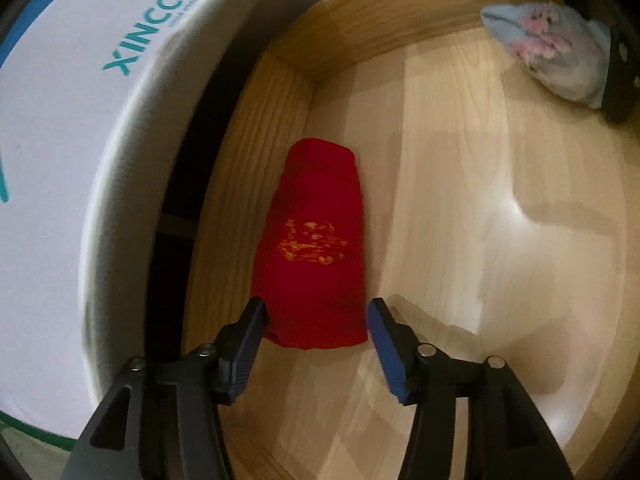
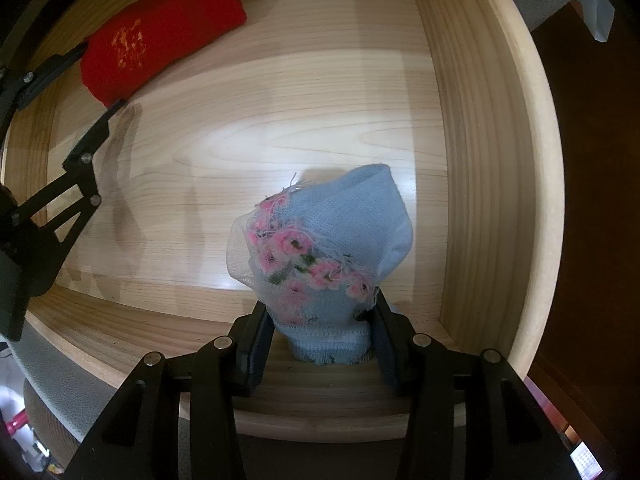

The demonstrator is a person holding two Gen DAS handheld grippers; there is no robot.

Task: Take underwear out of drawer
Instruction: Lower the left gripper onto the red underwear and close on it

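Observation:
A folded red underwear (image 1: 316, 240) with a gold print lies on the floor of the wooden drawer (image 1: 460, 208) near its left wall. My left gripper (image 1: 316, 316) is open, its blue pads on either side of the red piece's near end. A light blue underwear with pink flowers (image 2: 320, 256) is in my right gripper (image 2: 320, 332), whose jaws are shut on its lower edge, near the drawer's front wall. The red piece (image 2: 160, 36) and the left gripper (image 2: 98, 80) also show in the right wrist view. The blue piece (image 1: 548, 52) shows at the left wrist view's top right.
A white cardboard box with teal lettering (image 1: 80, 120) stands beside the drawer on the left. The drawer's wooden walls (image 2: 472, 160) enclose both pieces. A dark gap (image 1: 188, 200) lies between box and drawer.

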